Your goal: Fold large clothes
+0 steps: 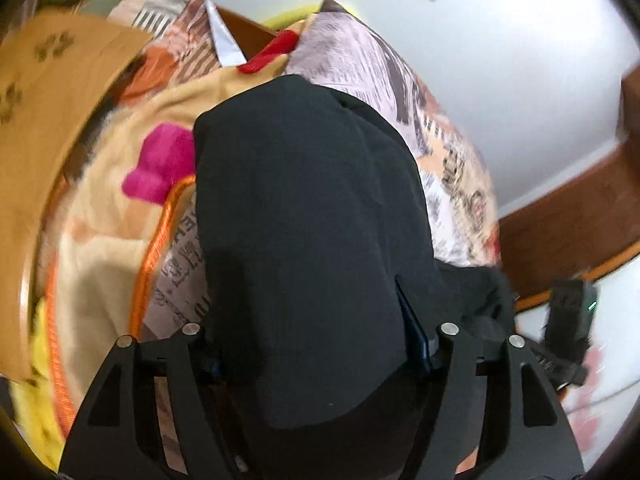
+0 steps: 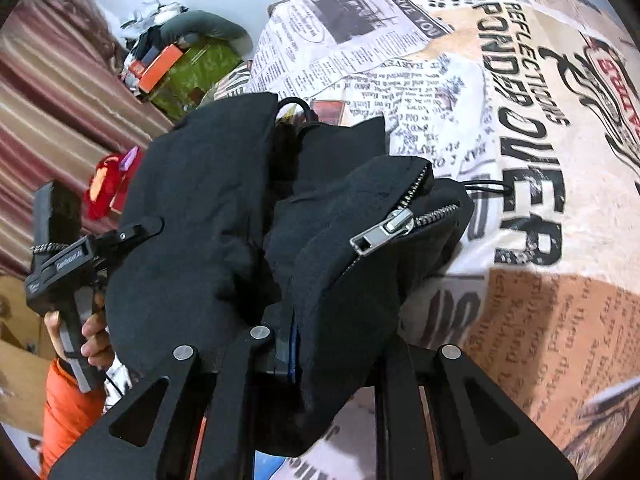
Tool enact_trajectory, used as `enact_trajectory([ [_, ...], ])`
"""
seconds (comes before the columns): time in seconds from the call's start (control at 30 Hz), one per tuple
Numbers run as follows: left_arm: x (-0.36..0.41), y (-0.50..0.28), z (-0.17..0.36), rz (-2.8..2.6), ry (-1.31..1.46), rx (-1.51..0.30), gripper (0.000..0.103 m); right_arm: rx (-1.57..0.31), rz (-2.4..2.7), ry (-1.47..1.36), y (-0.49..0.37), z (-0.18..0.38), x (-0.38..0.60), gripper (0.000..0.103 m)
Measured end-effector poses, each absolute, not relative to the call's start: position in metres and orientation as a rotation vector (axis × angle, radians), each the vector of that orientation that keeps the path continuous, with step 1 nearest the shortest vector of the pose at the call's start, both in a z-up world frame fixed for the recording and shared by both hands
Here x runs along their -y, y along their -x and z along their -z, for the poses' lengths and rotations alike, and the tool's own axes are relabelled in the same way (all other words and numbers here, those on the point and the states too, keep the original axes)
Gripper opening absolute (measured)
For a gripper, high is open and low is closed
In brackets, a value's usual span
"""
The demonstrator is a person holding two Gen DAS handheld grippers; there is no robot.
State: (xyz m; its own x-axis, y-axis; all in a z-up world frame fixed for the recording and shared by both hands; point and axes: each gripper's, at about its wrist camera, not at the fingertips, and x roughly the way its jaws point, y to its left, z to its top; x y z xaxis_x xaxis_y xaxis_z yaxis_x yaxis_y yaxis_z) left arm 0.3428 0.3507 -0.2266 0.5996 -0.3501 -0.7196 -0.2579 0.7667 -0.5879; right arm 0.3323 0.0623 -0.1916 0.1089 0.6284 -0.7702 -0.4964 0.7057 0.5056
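Observation:
A black zip-up jacket (image 1: 312, 208) hangs bunched over the bed. In the left wrist view it drapes over my left gripper (image 1: 320, 356), whose jaws are shut on its fabric. In the right wrist view the jacket (image 2: 208, 224) shows its silver zipper pull (image 2: 382, 232) and a drawstring. My right gripper (image 2: 320, 360) is shut on the zipper edge of the jacket, and cloth hides its fingertips. The left gripper (image 2: 72, 256), held by a hand, shows at the left of that view against the jacket's far side.
A newspaper-print bedsheet (image 2: 500, 128) covers the bed. A cream blanket with pink patches and orange trim (image 1: 120, 200) lies to the left. A pillow (image 1: 360, 60) and wooden headboard (image 1: 568, 216) are beyond. A green box with clutter (image 2: 188, 68) stands by the striped curtain.

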Motion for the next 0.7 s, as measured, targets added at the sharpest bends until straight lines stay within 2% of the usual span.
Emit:
enact_trajectory([
  [0.13,-0.341,-0.339,0.219,-0.014,0.679,-0.970,0.071,-1.231,-0.787,-0.148,-0.329,0.187,-0.050,0.020],
  [0.2,-0.330,-0.336,0.207,-0.059,0.611,-0.989,0.073,-1.231,-0.761,-0.142,-0.323,0.180,-0.042,0.029],
  [0.27,-0.320,-0.332,0.195,-0.099,0.542,-1.000,0.074,-1.216,-0.730,-0.131,-0.314,0.168,-0.029,0.031],
  [0.5,-0.291,-0.290,0.139,-0.140,0.414,-0.954,0.073,-1.090,-0.696,-0.102,-0.284,0.112,0.005,0.031],
  [0.7,-0.237,-0.229,0.050,-0.106,0.267,-0.807,0.073,-0.912,-0.693,-0.088,-0.234,0.039,0.017,0.031],
])
